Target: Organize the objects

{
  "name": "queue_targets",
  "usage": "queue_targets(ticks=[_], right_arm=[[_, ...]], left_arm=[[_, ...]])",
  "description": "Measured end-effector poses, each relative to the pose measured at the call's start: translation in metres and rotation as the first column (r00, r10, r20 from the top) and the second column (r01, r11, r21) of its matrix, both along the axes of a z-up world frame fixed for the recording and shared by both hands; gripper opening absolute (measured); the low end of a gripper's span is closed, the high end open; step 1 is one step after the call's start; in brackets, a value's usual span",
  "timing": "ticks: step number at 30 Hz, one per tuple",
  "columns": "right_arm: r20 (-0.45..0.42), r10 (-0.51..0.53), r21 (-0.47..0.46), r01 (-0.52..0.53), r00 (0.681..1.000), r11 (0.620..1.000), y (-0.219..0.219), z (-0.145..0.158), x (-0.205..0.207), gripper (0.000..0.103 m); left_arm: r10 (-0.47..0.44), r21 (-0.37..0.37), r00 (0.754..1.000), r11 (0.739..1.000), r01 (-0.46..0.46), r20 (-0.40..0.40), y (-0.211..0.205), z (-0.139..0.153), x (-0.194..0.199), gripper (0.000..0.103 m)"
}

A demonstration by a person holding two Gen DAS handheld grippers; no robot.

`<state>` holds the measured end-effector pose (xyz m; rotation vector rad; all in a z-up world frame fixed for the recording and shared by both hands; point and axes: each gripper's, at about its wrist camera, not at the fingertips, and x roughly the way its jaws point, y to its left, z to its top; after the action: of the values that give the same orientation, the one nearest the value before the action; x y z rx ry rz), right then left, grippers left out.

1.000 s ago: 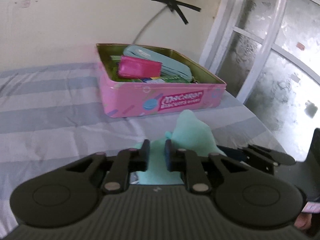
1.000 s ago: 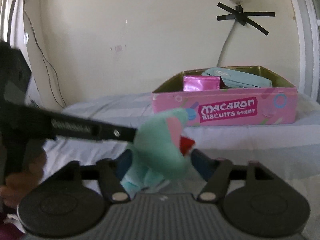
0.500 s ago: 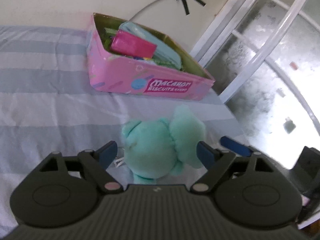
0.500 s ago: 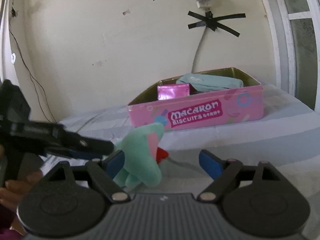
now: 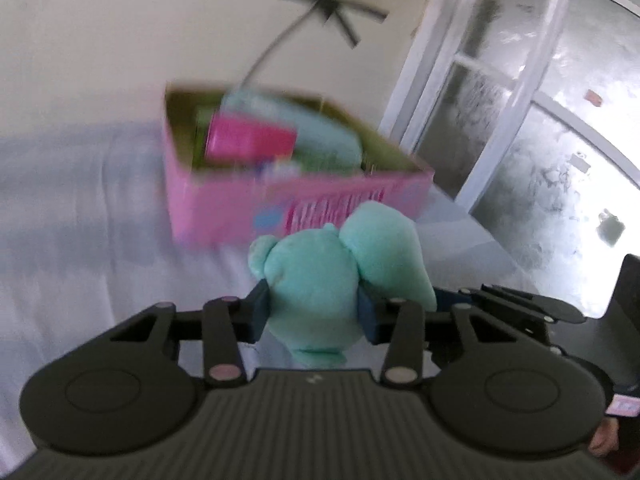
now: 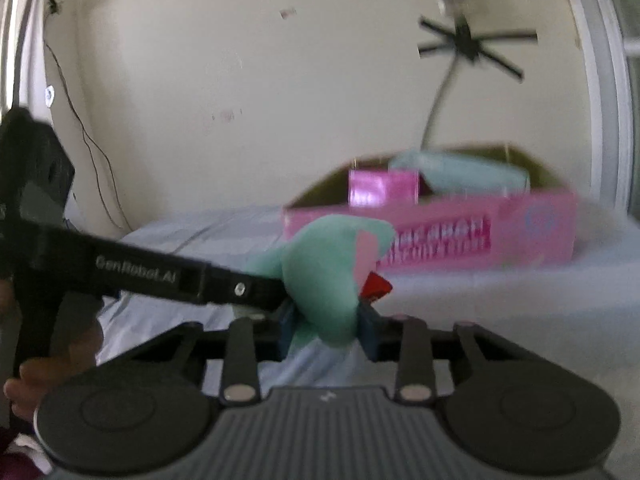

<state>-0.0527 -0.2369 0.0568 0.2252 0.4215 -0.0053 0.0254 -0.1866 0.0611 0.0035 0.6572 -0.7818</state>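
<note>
Plush filled the middle of both views: a mint-green stuffed toy (image 5: 316,280) with a pink patch and a small red bit on its face side (image 6: 336,276), held up just in front of the pink biscuit tin (image 5: 224,208). The left tool (image 5: 314,314) had its blue pads on either side of the toy's rounded body, and its jaws were closing with the pads pressed into the fabric. The right tool (image 6: 326,330) was closing too, its pads pinching a lower, narrower part of the plush from both sides. In the right wrist view the left tool's black finger (image 6: 240,288) reached in from the left and met the toy's side; in the left wrist view the right tool's linkage (image 5: 516,304) showed just beyond the toy on the right. So the toy sat gripped between the two tools at once, above the pale striped sheet (image 5: 80,216).

Behind it the tin stood open on the bed, near the wall. A magenta pouch (image 5: 248,142) and a light blue case (image 5: 320,136) lay inside, poking above the rim. A grey cable (image 6: 438,104) ran up the cream wall (image 6: 240,80) to crossed strips of black tape (image 6: 472,46). A white-framed frosted glass door (image 5: 520,120) stood to the right. Part of a hand (image 6: 24,384) showed at the left edge of the right wrist view. Both pictures were blurred.
</note>
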Motion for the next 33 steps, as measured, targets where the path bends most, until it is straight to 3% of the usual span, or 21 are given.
queue_targets(ticks=[6,13,24,33], right_arm=[[0.116,-0.067,-0.068,0.075,0.991,0.995,-0.015,0.040,0.023,0.029],[0.213,-0.116,-0.082,0.136,0.970,0.987,-0.048,0.078,0.056,0.028],[0.233,-0.115,-0.063,0.133,0.966,0.989,-0.094,0.077,0.111,0.028],[0.274,-0.132,-0.056,0.153,0.953,0.987,-0.127,0.100,0.164,0.029]], left_arm=[[-0.013,0.044,0.983,0.999,0.005,0.181,-0.034,0.050,0.021,0.047],[-0.013,0.072,0.954,0.997,-0.009,0.299,-0.069,0.090,0.053,0.047],[0.047,0.111,0.938,0.990,-0.091,0.344,-0.102,0.094,0.095,0.047],[0.064,0.144,0.886,0.979,-0.145,0.459,-0.133,0.123,0.133,0.048]])
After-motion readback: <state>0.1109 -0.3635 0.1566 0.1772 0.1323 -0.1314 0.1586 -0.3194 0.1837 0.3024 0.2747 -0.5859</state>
